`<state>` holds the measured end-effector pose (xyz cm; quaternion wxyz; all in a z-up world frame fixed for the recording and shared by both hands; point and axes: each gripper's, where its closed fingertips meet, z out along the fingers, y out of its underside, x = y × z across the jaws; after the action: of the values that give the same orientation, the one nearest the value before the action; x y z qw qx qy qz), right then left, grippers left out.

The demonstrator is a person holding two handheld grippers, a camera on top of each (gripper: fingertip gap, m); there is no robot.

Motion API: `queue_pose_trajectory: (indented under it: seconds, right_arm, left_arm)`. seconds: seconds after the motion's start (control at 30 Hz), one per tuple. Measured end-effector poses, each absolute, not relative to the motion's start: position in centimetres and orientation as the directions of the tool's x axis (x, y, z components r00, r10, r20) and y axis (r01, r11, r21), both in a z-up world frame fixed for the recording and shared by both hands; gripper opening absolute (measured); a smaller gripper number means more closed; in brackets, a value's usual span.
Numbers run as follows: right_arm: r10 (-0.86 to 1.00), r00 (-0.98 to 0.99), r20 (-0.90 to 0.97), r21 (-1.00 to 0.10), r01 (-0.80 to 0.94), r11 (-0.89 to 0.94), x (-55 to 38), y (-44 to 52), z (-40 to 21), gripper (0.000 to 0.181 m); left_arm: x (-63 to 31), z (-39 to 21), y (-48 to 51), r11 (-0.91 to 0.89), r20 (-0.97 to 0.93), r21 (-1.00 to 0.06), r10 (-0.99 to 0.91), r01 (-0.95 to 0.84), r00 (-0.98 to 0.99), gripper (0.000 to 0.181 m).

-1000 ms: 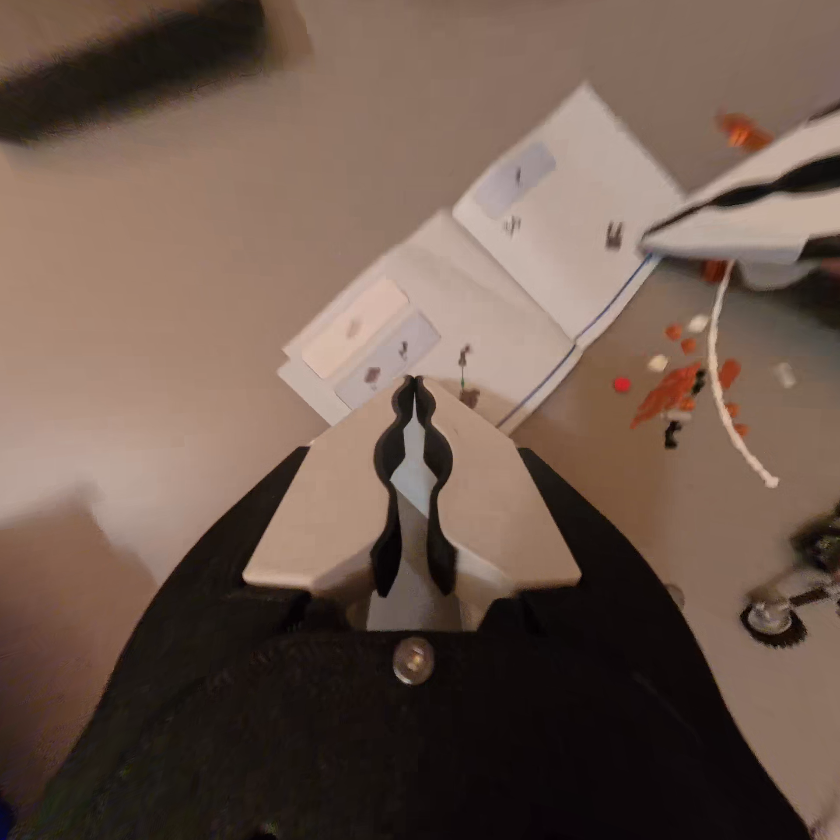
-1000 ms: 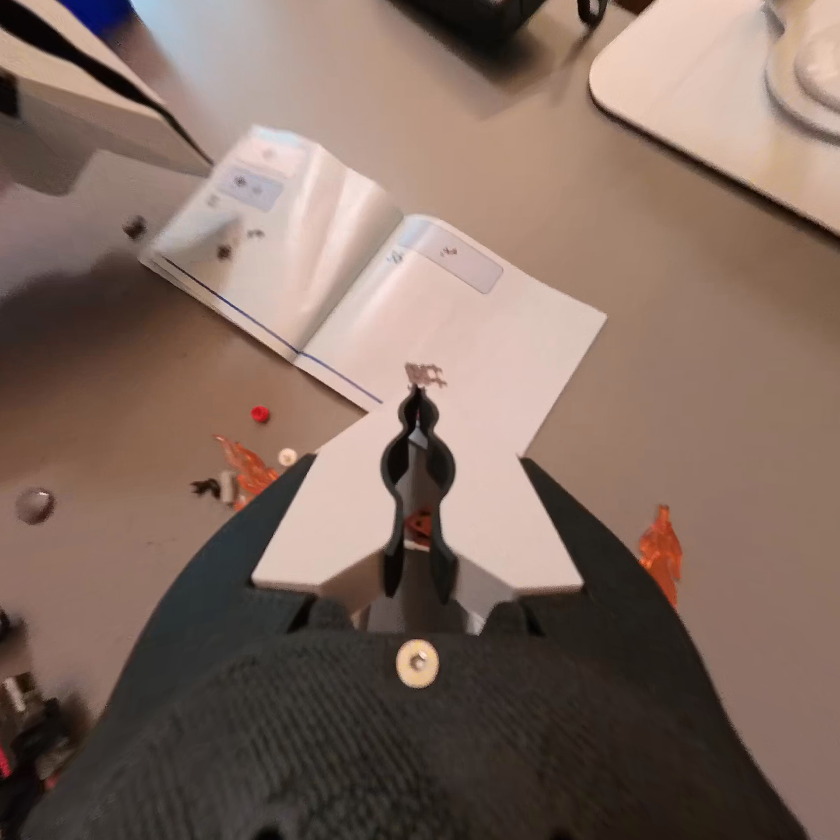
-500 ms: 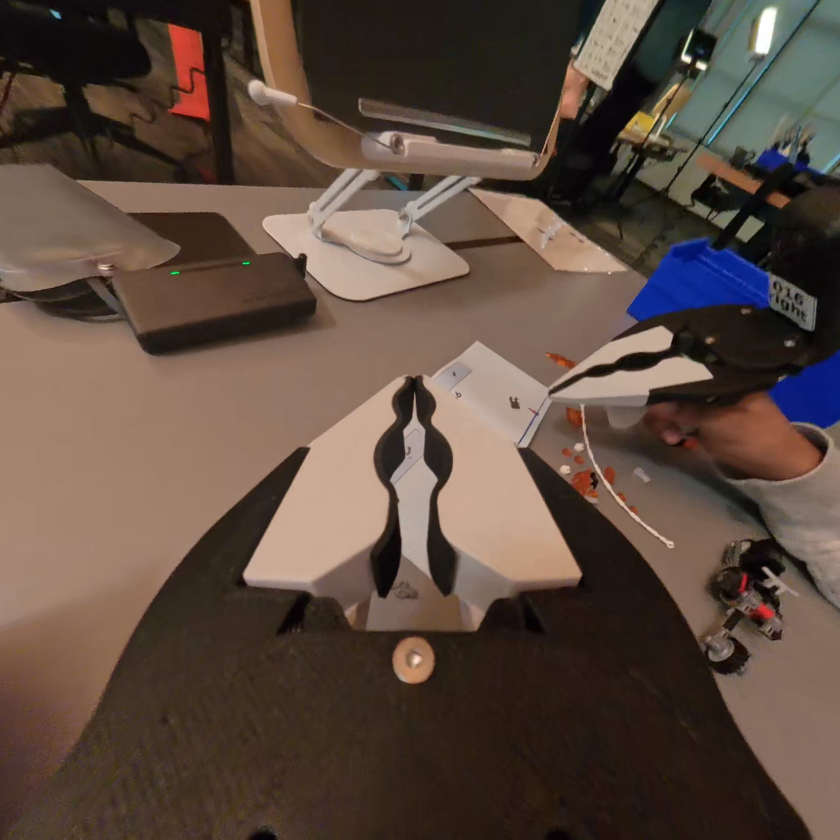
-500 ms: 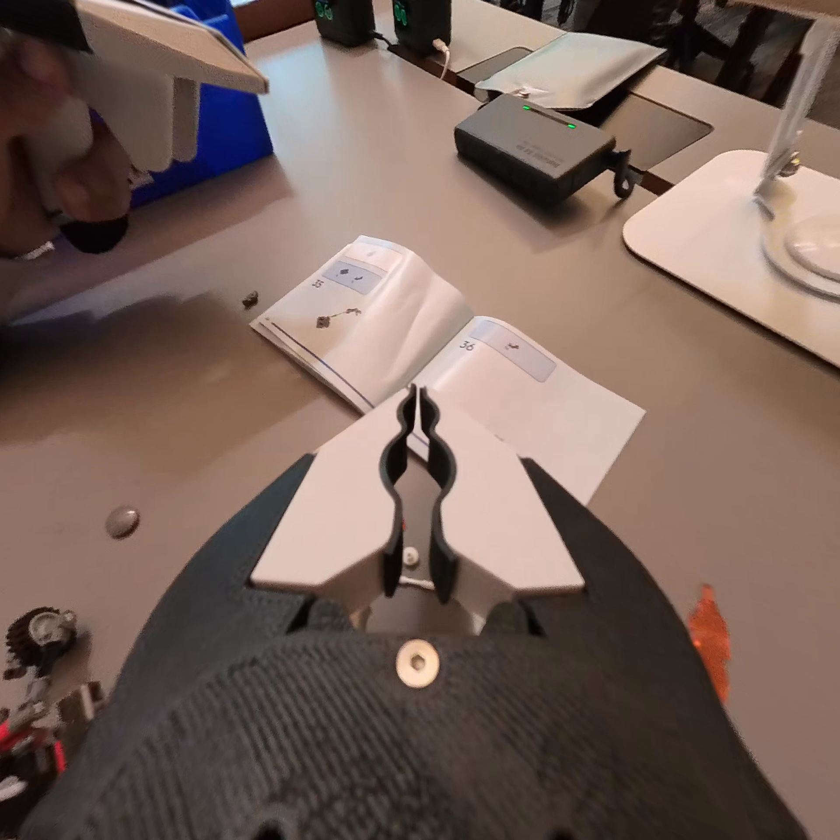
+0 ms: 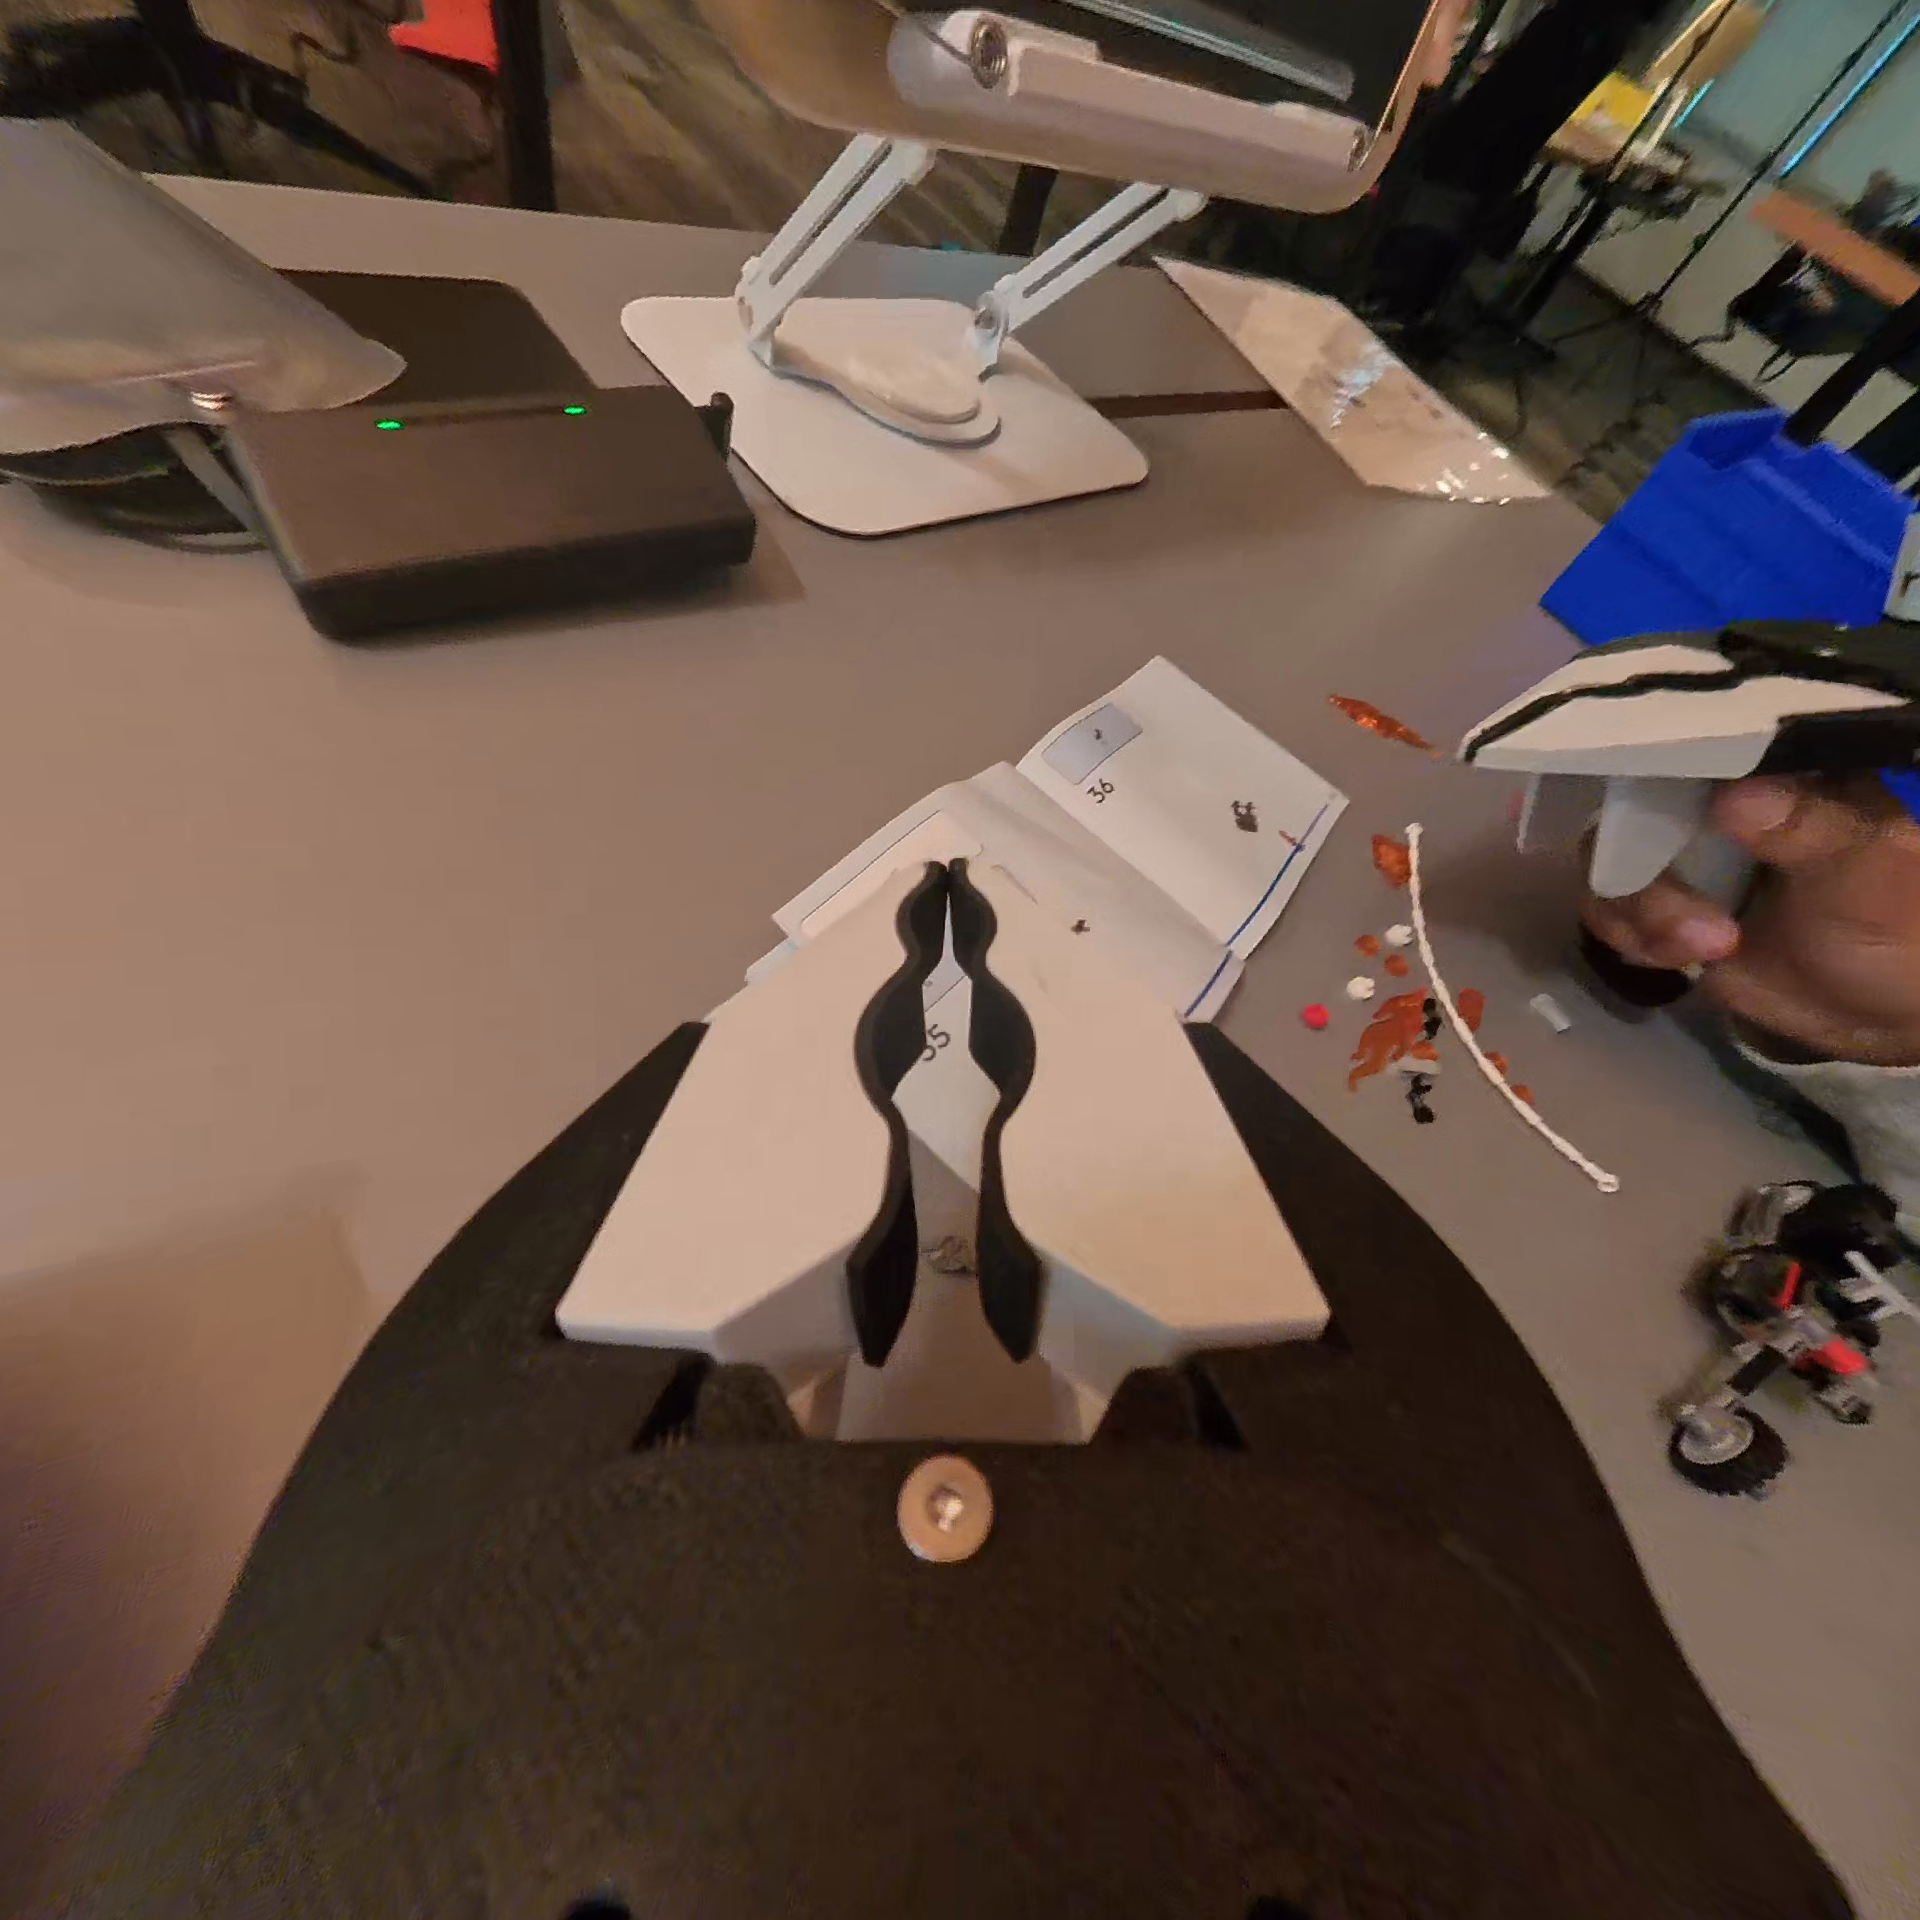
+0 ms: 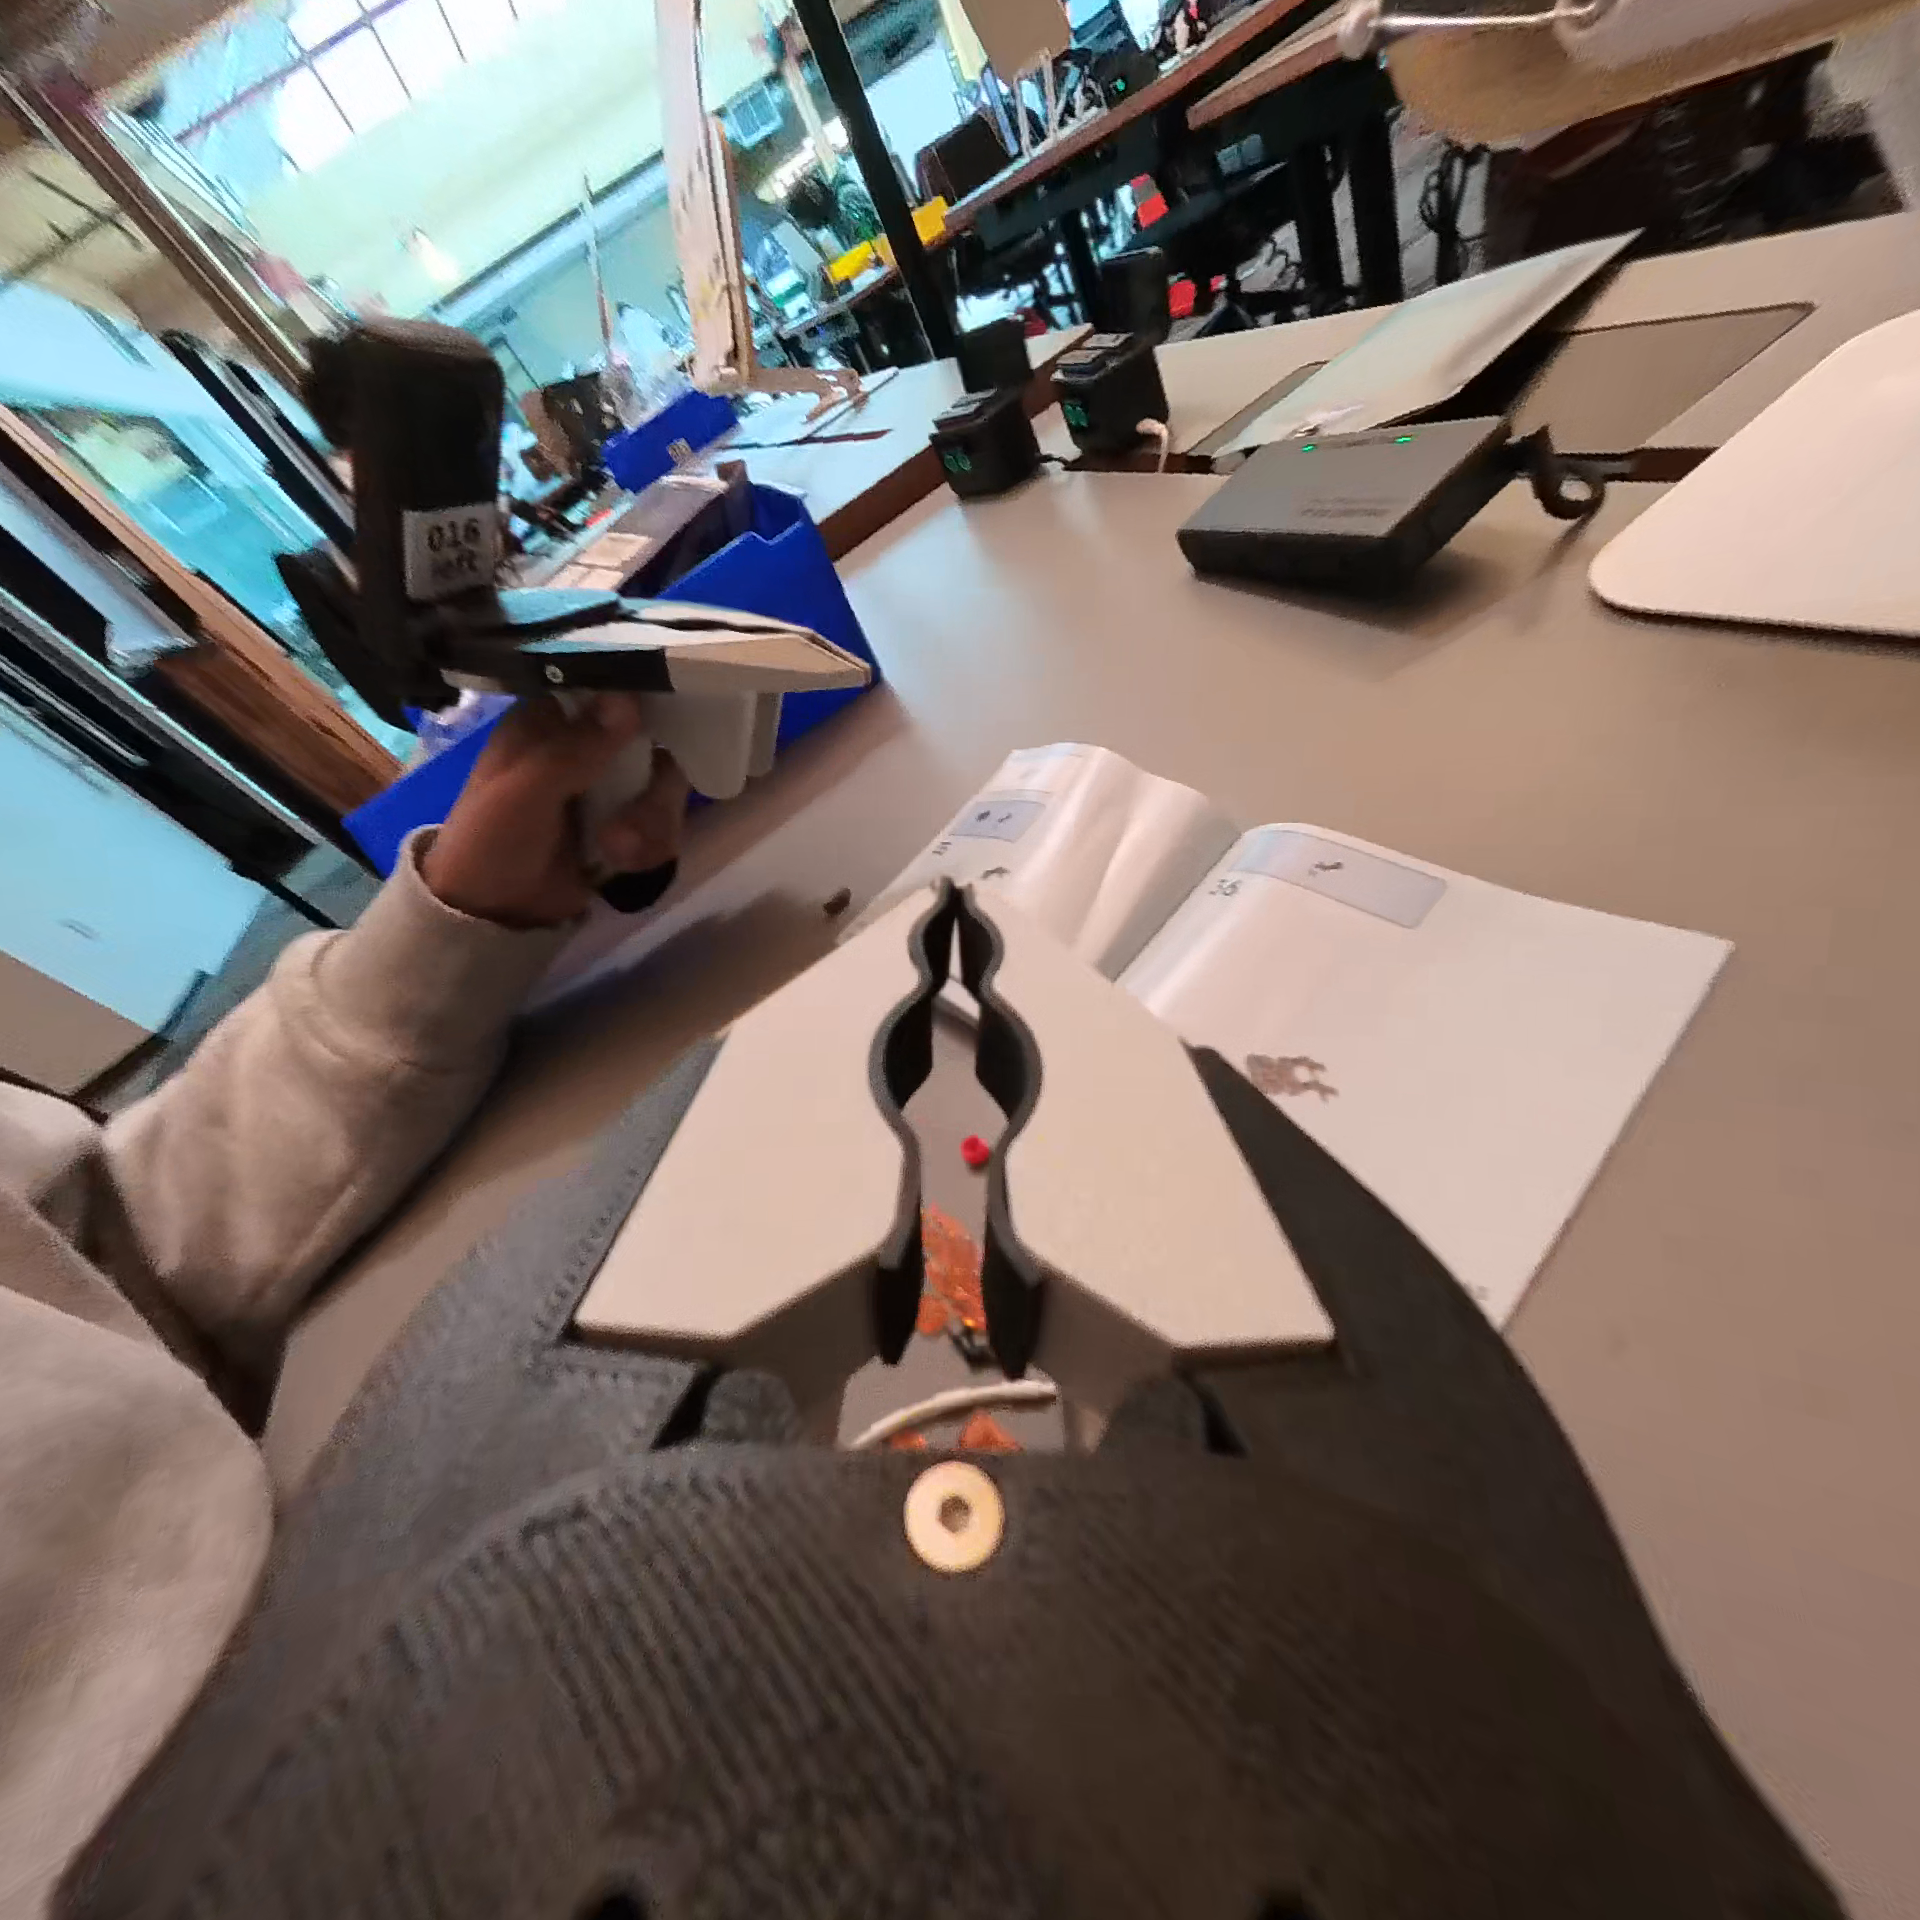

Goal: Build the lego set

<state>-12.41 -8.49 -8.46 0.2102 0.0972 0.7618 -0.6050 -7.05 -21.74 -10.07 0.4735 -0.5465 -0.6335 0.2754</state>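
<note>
An open white instruction booklet [image 5: 1164, 821] lies on the grey table; it also shows in the right wrist view [image 6: 1403, 1018]. My left gripper [image 5: 948, 868] is shut and empty, held above the booklet's near page. My right gripper [image 6: 951, 894] is shut and empty, held above loose pieces. It shows at the right of the left wrist view [image 5: 1475, 743]. Orange flame pieces [image 5: 1392, 1029], a red stud [image 5: 1315, 1016] and a white string [image 5: 1475, 1039] lie right of the booklet. A small Lego motorcycle [image 5: 1787, 1320] stands at the near right.
A black box [image 5: 488, 499] with green lights, a silver bag [image 5: 125, 301] and a white stand base [image 5: 883, 416] are at the back of the table. A blue bin [image 5: 1745, 540] stands at the far right. A person's sleeve [image 6: 260, 1091] holds the left gripper [image 6: 852, 665]. The gap from one gripper's tips to the other's is roughly 15 cm. From my right tips it is roughly 9 cm to the red stud [image 5: 1315, 1016]; from my left, 15 cm. The right camera catches it too, in the right wrist view [image 6: 979, 1156].
Both grippers have tilted up from looking straight down at the table, so the room now shows. Both stay shut and empty. The booklet and pieces have not moved.
</note>
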Motion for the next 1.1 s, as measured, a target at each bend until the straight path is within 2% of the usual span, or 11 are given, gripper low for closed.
queue_pose_trajectory:
  seconds: [0.1,0.27,0.4,0.7,1.1]
  right_arm:
    - [-0.120,-0.887,-0.446,-0.881,0.411,0.235,-12.2,-8.4,-7.8,0.000]
    - [-0.068,-0.951,-0.303,-0.932,0.280,0.232,-12.5,-8.0,-7.0,0.000]
    - [-0.098,-0.946,-0.309,-0.938,0.287,0.193,-12.0,-7.7,-5.8,0.000]
    - [-0.094,-0.963,-0.252,-0.953,0.229,0.200,-12.5,-7.8,-6.8,0.000]
    - [-0.074,-0.978,-0.196,-0.952,0.172,0.253,-12.6,-8.2,-8.4,0.000]
  left_arm:
    - [-6.8,-9.5,-21.7,0.211,0.253,-0.884,0.966,0.418,0.048,0.001]
    - [-6.3,-10.0,-21.8,0.154,0.191,-0.882,0.981,0.446,0.038,0.001]
    - [-6.0,-10.2,-22.7,0.129,0.139,-0.882,0.990,0.453,-0.011,0.001]
    - [-5.0,-12.4,-24.3,0.097,0.069,-0.826,0.995,0.555,-0.072,0.001]
    - [-4.7,-13.3,-23.0,0.130,0.150,-0.795,0.989,0.592,-0.016,0.001]
